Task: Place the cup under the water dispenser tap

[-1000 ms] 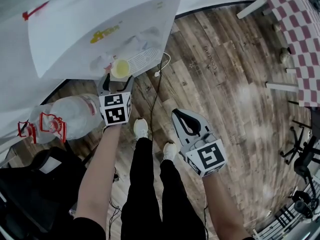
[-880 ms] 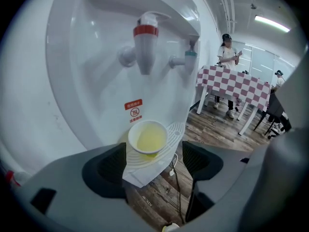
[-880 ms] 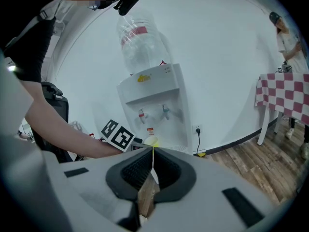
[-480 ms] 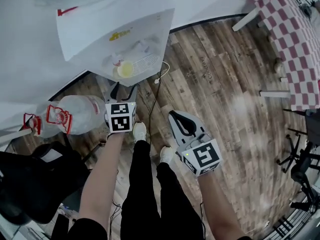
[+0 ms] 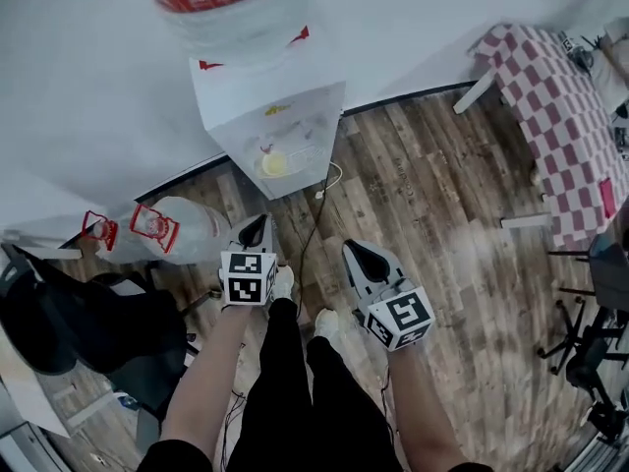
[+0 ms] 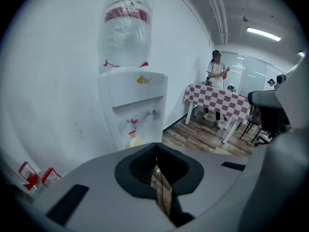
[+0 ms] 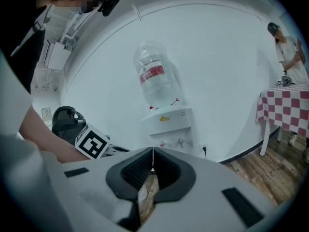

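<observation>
In the water dispenser (image 5: 280, 106) recess, under the taps (image 6: 131, 121): yellow cup (image 5: 274, 164). Shows in head and left gripper views, hidden behind the jaws in right gripper view. Left gripper (image 5: 254, 226) just snapped closed on nothing, right gripper (image 5: 356, 252) closed and empty, both well apart from cup.

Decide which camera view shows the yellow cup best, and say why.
The head view: the yellow cup shows whole from above, in the water dispenser's recess. The left gripper view catches only its top behind the left tool. The right gripper view does not show it.
</observation>
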Demonstrator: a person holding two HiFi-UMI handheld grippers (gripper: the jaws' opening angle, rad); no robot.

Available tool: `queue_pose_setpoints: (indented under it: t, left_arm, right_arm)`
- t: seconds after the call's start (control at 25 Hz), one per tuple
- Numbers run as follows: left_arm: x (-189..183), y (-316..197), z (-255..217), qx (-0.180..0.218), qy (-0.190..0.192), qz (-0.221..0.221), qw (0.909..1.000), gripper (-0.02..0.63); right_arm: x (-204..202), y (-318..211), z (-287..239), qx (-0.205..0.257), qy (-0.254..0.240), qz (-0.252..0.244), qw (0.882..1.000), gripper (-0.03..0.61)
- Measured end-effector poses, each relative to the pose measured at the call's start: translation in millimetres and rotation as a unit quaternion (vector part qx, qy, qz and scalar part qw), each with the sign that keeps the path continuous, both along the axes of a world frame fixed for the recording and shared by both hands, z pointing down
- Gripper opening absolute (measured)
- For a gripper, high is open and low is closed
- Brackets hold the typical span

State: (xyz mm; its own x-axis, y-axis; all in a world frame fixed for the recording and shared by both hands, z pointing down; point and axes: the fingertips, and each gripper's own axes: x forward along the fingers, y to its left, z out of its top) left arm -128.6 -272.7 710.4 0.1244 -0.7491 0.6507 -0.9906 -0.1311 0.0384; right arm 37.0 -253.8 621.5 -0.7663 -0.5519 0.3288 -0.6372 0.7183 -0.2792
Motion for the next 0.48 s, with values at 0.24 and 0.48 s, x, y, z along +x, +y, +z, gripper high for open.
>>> queue_pose_setpoints:
  t: [0.24, 0.48]
  left_arm:
    - [5.3, 60.4, -81.9, 0.024, 0.019, -0.023, 0.9993, 0.015]
    - [29.5, 141.2, -149.9, 0.043, 0.035, -0.023, 0.9982, 0.015]
  right_arm:
    - [22.6, 43.6, -46.8, 0.003, -0.01, -0.001, 1.0, 0.023]
    - [56.3, 96.7, -69.0, -0.02, -0.03, 0.007, 0.999, 0.023]
